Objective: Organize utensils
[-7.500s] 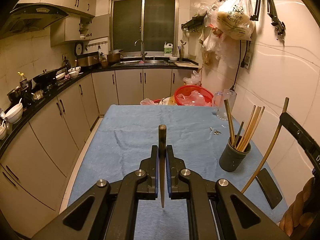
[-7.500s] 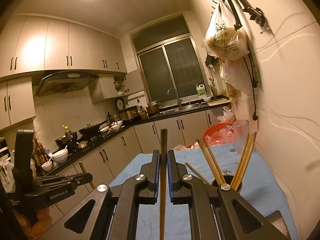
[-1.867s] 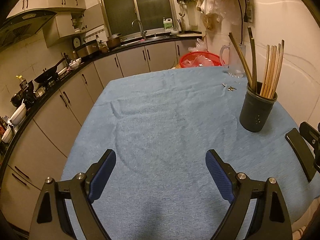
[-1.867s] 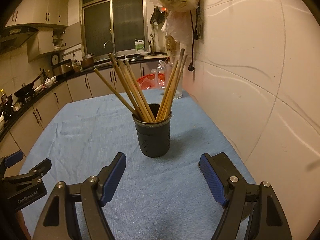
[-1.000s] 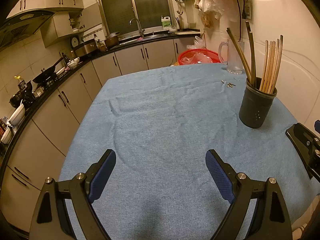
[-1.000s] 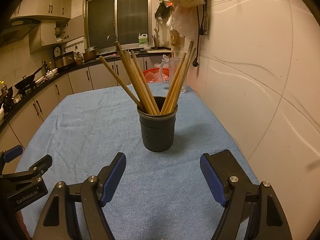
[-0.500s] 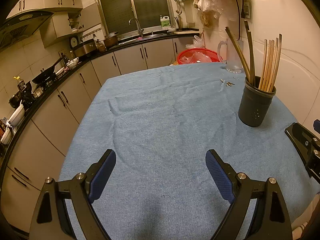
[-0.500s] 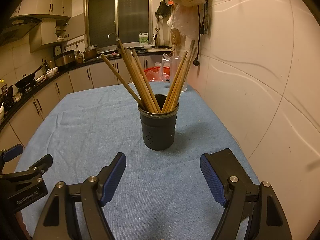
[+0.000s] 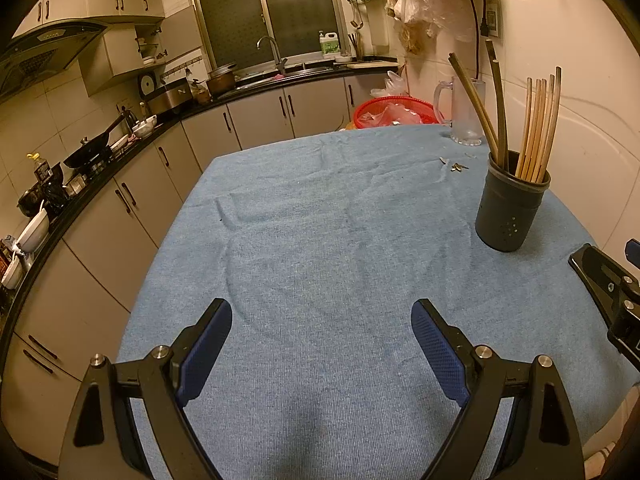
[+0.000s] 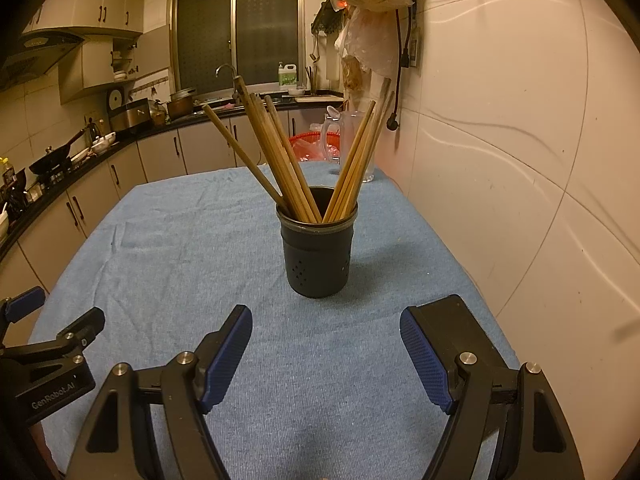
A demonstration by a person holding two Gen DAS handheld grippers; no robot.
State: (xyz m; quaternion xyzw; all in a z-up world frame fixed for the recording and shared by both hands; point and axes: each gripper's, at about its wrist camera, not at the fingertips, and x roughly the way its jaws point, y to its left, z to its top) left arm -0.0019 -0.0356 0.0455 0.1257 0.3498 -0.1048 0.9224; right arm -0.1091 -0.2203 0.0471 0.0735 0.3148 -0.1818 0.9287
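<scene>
Wooden chopsticks [image 10: 298, 160] stand in the cup [image 10: 318, 254]; my left gripper [image 9: 320, 334] and right gripper [image 10: 326, 344] gape, holding nothing.

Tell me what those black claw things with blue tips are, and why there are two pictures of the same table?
Those claws are grabbers that a person holds, one in each hand. Each has a tiny camera looking out along its two fingers, so you get two pictures. One shows the left gripper, the other the right gripper. Both are wide open and hold nothing. Below them is a table with a blue cloth. On it stands a dark holder full of wooden chopsticks, already tidied away. A clear glass mug stands at the far edge, with some tiny scraps nearby; I cannot tell what they are.
</scene>
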